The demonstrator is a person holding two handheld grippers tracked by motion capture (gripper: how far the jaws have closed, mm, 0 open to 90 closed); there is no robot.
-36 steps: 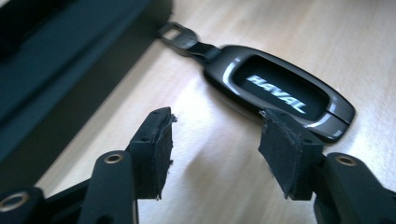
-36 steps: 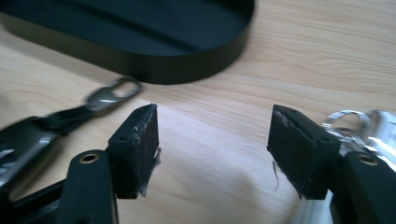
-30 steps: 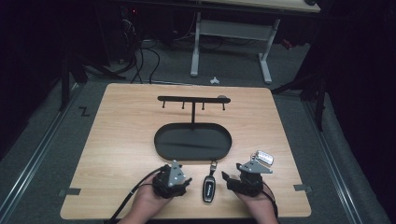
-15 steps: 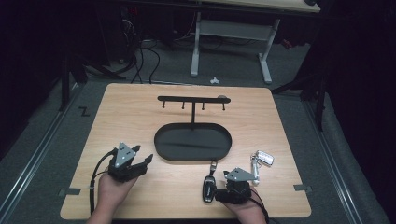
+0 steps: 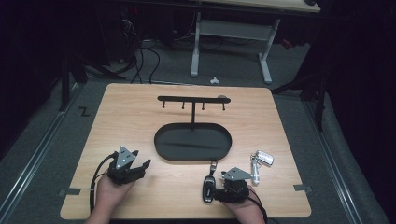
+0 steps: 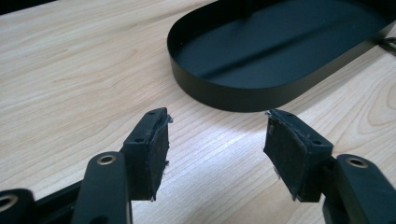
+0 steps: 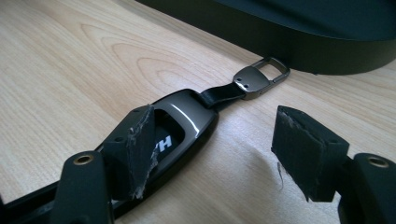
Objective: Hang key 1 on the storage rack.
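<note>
Right gripper [image 7: 212, 154], jaws apart and empty, hovers over a black car key fob [image 7: 187, 123] lying lengthwise toward the tray [image 7: 299, 51].

black oval tray [image 5: 163, 148] sitting mid-table, toward the near edge | black hook rack [image 5: 192, 99] standing upright just behind it | silver key fob [image 5: 264, 157] lying near the right edge | white desk frame [image 5: 229, 32] standing beyond the far edge

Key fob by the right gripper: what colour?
The key fob is glossy black with white lettering, seen best in the right gripper view.
</note>
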